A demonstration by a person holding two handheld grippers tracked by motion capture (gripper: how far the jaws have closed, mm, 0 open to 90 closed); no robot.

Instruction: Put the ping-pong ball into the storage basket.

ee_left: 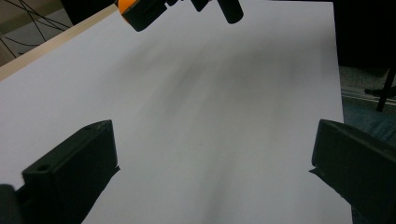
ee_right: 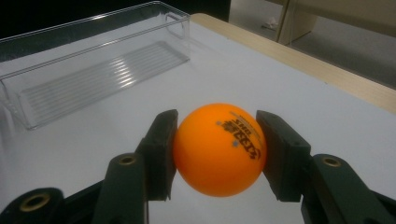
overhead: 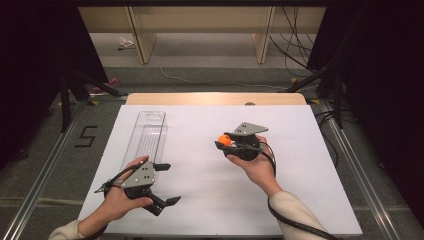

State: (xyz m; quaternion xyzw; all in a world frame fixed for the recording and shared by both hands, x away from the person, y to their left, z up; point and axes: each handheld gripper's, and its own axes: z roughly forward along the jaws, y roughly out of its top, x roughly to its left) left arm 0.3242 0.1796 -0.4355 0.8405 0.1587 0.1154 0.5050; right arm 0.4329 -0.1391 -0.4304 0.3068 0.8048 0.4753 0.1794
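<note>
Right gripper view: orange ball (ee_right: 218, 149) clamped between right gripper (ee_right: 217, 154) pads; left gripper (ee_left: 212, 163) spread, empty.

Bright white table (overhead: 300, 200), dark surrounds, smeared grey shadows in left gripper view, soft focus

A clear tray (overhead: 146, 132) lay lengthwise near the table's (overhead: 300, 200) left edge, reaching toward the far edge. The left gripper (overhead: 162, 184) sat just before the tray's near end, by the near-left corner. Right of the tray, around mid-table, the right gripper (overhead: 223, 141) held a ball (overhead: 225, 139) between its jaws.
</note>
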